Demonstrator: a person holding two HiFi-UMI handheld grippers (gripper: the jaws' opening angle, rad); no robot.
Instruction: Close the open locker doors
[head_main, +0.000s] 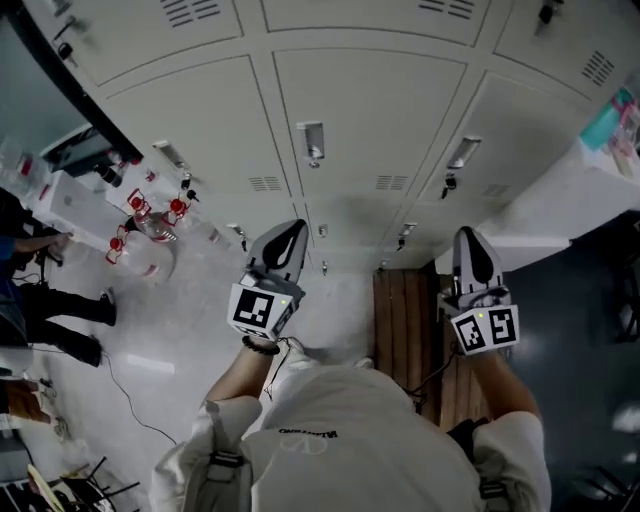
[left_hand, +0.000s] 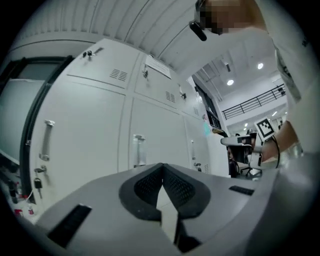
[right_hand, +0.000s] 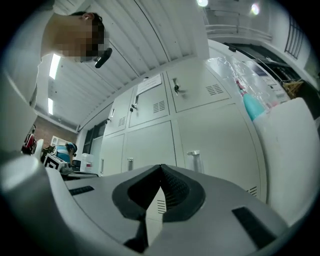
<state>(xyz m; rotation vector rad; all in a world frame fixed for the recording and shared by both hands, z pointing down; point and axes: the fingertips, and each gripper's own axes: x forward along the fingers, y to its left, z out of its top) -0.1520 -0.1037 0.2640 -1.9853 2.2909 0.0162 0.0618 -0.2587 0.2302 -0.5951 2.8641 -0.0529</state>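
A bank of grey lockers (head_main: 370, 110) fills the wall ahead, and every door that shows lies flush with its neighbours. Silver handles sit on the middle door (head_main: 312, 142) and the right door (head_main: 462, 152). My left gripper (head_main: 290, 232) is held level a short way in front of the lower lockers, shut and empty. My right gripper (head_main: 470, 238) hovers beside it, also shut with nothing between its fingers. In the left gripper view the shut tips (left_hand: 163, 167) point at a door handle (left_hand: 138, 149). In the right gripper view the shut tips (right_hand: 161, 169) face a door with a handle (right_hand: 195, 160).
A wooden bench (head_main: 405, 320) stands on the floor under my right gripper. At left is a white table (head_main: 75, 205) with red-capped bottles (head_main: 150, 215), and a person's legs (head_main: 60, 310) beside it. A white counter (head_main: 570, 190) juts out at right.
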